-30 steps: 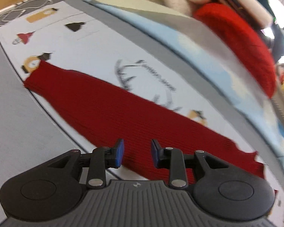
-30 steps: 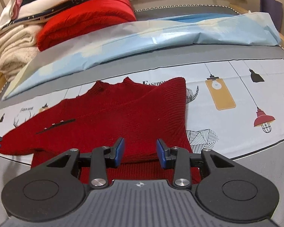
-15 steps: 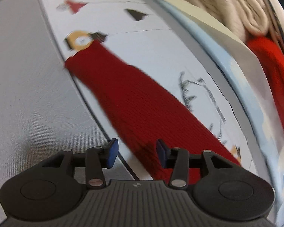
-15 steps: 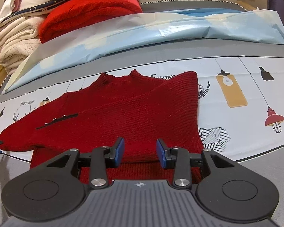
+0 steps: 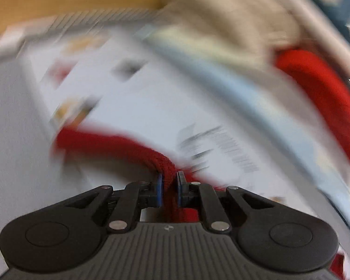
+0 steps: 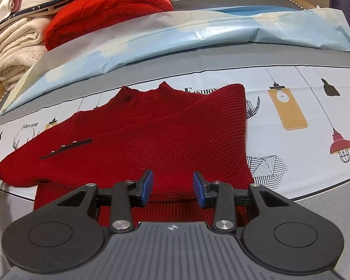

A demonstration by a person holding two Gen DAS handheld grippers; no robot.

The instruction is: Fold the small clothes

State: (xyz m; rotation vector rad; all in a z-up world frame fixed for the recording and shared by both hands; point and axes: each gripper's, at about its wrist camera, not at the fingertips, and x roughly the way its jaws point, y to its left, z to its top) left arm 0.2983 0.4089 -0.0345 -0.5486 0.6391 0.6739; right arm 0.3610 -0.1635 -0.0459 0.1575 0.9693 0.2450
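While closing on the sleeve (image 5: 119, 144) with the left gripper (image 5: 168, 186), expect slip risk: only a thin rope of bunched rib knit between the blue pads, pinched nearly flat. Risk one: tugging hard and dragging the whole red sweater (image 6: 151, 135) across the printed sheet (image 6: 315, 140), wrecking the fold laid on its other side. Risk two: biting one layer only and ending with a twisted sleeve. Left view heavily smeared, so cannot confirm bite depth.

Right gripper (image 6: 172, 186): roughly half open, nothing between the pads, hanging just above the hem at the near edge. Could snag if dropped at this width; easy to catch loose ribbing on a pad corner.

Materials, near to far:
- Sweater: dark red, chunky rib, soft, stretchy, limp. Lying flat on the printed sheet, collar pointing away, one side folded in to a straight edge, the other sleeve stretched out toward the left of the right-wrist view.
- Black strip (image 6: 66, 148) with small pale studs on the chest: stiffer-looking, possible lump inside the fold.
- Printed sheet: smooth, white, lamp and deer drawings; probably low friction.
- Grey cover (image 6: 326, 210) beneath: fine woven texture.
- Beyond: pale blue sheet (image 6: 198, 35), glossy, crinkled, creased.
- Farthest: stack with a brighter red folded knit (image 6: 105, 7) and a cream fluffy blanket (image 6: 14, 44).
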